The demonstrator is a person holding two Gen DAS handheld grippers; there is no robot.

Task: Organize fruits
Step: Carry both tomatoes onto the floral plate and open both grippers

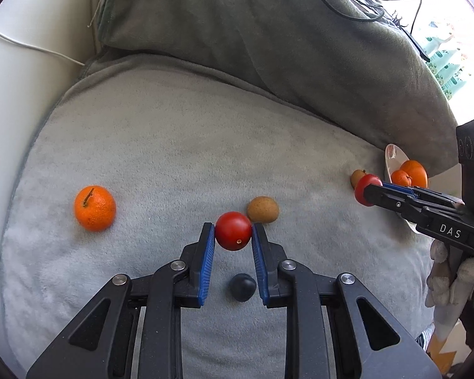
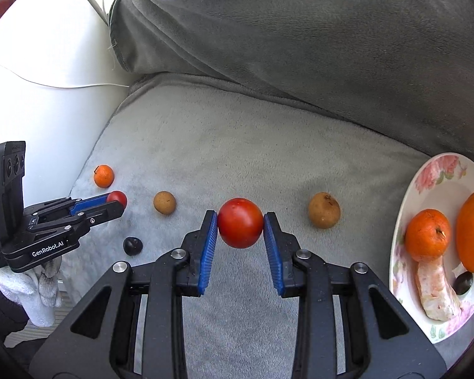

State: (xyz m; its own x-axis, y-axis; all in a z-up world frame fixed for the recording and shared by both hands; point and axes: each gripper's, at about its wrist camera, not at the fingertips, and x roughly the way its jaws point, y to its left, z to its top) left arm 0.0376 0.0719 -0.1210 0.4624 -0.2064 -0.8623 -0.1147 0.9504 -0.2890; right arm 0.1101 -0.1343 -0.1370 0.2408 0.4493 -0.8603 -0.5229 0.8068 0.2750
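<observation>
Fingers point(image 1: 207, 252) of each gripper are clamped on a tomato point(image 1: 233, 230) at frame center, held across its middle; smooth, soft skin probably bruises, so squeeze gently.

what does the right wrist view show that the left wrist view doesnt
Only the right wrist view shows the plate's floral face, with a peeled fruit piece and a dark fruit on it. Only the left wrist view shows a tangle of black cables on the back cushion. Both show each gripper, left and right, shut on a tomato, left's and right's, with loose fruit on the grey cushion.
</observation>
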